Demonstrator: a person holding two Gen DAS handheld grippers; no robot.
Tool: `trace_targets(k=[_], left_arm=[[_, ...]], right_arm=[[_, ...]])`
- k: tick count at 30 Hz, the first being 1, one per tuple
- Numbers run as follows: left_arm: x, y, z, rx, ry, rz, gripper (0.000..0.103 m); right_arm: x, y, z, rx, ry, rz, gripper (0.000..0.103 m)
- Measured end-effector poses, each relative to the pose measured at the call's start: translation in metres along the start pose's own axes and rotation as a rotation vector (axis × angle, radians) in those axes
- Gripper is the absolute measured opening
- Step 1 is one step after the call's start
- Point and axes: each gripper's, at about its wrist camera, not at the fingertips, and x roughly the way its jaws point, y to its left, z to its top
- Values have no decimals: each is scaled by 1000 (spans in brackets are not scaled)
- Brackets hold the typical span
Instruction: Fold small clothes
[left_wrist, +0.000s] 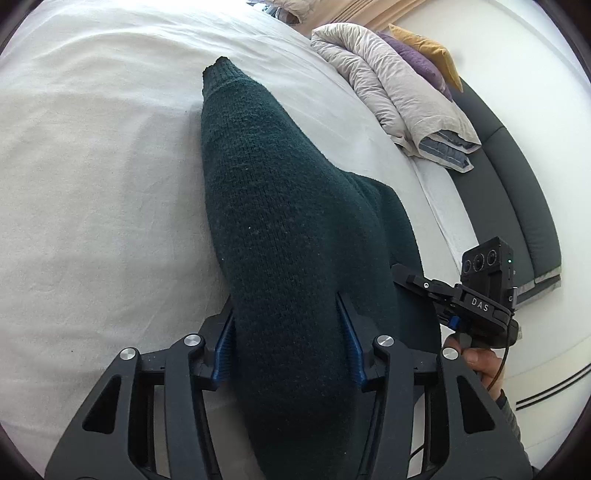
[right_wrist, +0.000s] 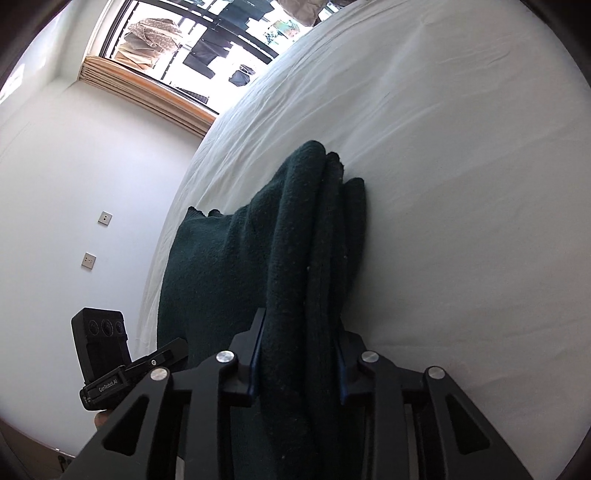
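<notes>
Dark green knit, thick and slightly fuzzy, fills the middle of both wrist views: a sweater (left_wrist: 280, 229) lying on the white sheet of a bed (left_wrist: 92, 184); in the left view one sleeve runs away from the camera to a ribbed cuff, flat on the sheet, while the body of the garment spreads off to the right. The left gripper (left_wrist: 291, 332) has its blue-padded fingers (left_wrist: 225, 347) pressed against either side of the wool, clamped on the near end of that sleeve; the right gripper (right_wrist: 299, 354) is likewise closed on the sweater (right_wrist: 295, 240), here bunched into several upright folds between its fingers (right_wrist: 258, 350), with a flatter panel lying to the left near the bed's edge. At the head of the bed a pale duvet (left_wrist: 388, 92) is heaped beside a purple pillow (left_wrist: 417, 62) and a mustard one (left_wrist: 432, 48); a window (right_wrist: 207, 44) shows clothes hanging outside.
</notes>
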Motion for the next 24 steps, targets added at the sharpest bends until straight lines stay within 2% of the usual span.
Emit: trace_targets(k=[5, 12, 18, 24], left_arm=[[-21, -2, -2, -16, -16, -31, 38], [-92, 6, -8, 0, -68, -2, 37], [-159, 25, -20, 39, -109, 66, 37], [-203, 57, -40, 43, -129, 143, 37]], right_arm=[[-15, 31, -5, -56, -42, -40, 27], [-17, 88, -25, -147, -28, -19, 26], [-1, 139, -46, -195, -11, 32, 26], [29, 166, -72, -191, 33, 65, 26]])
